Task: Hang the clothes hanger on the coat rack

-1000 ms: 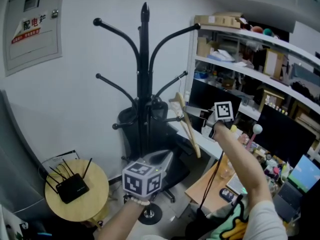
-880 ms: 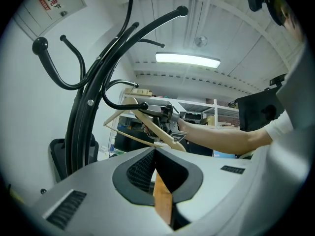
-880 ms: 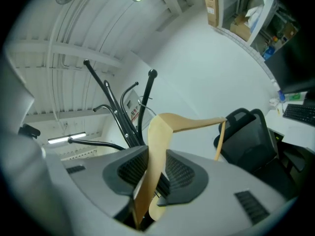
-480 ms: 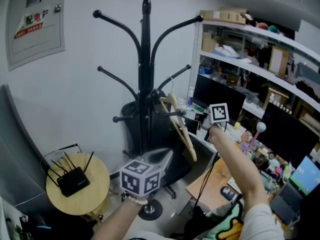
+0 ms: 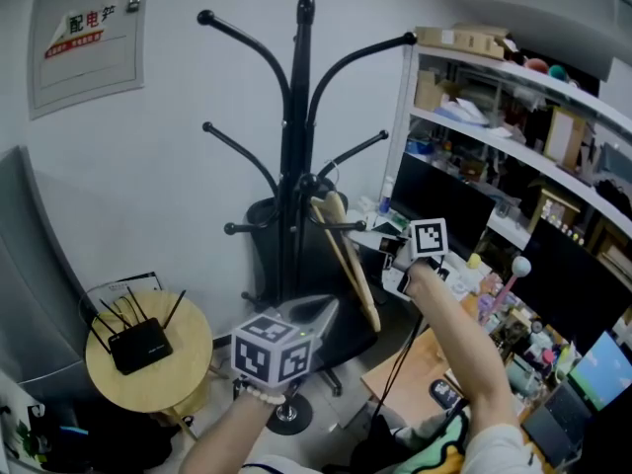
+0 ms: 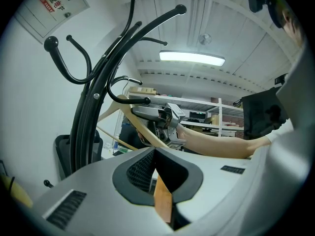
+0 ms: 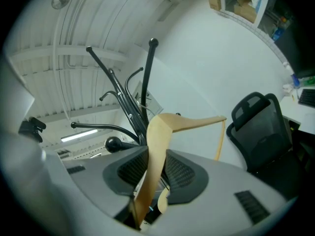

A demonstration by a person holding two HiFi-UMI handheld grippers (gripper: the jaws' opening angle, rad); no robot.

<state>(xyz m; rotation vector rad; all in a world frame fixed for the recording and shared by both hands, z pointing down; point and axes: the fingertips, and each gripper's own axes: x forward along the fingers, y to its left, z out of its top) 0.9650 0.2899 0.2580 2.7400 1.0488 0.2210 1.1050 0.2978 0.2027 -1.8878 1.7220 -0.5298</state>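
1. A white shelf unit [image 5: 400, 117] packed with boxes stood just to the right of the coat rack [image 5: 294, 146] in the head view.
2. The coat rack, a black pole with curved arms and short lower pegs, stood against the white wall.
3. A black office chair [image 5: 259, 245] sat directly behind the coat rack's lower half, its back partly hidden by the pole.
4. A round wooden stool [image 5: 188, 358] stood low and to the left of the coat rack, well apart from it.
5. The wooden hanger [image 5: 346, 255] hung slanted just right of the coat rack's pole, its top end beside a low peg. Whether its wire hook rested on that peg could not be told.
6. The right gripper [image 5: 387, 257] reached in from the right of the coat rack, and its jaws pinched one arm of the hanger, the wood sitting between both pads.
7. The left gripper [image 5: 324, 310] was held below and in front of the coat rack, well apart from the hanger, jaws pressed together with nothing between them.
8. A black router [image 5: 138, 347] with raised antennas lay on the stool, left of the coat rack.
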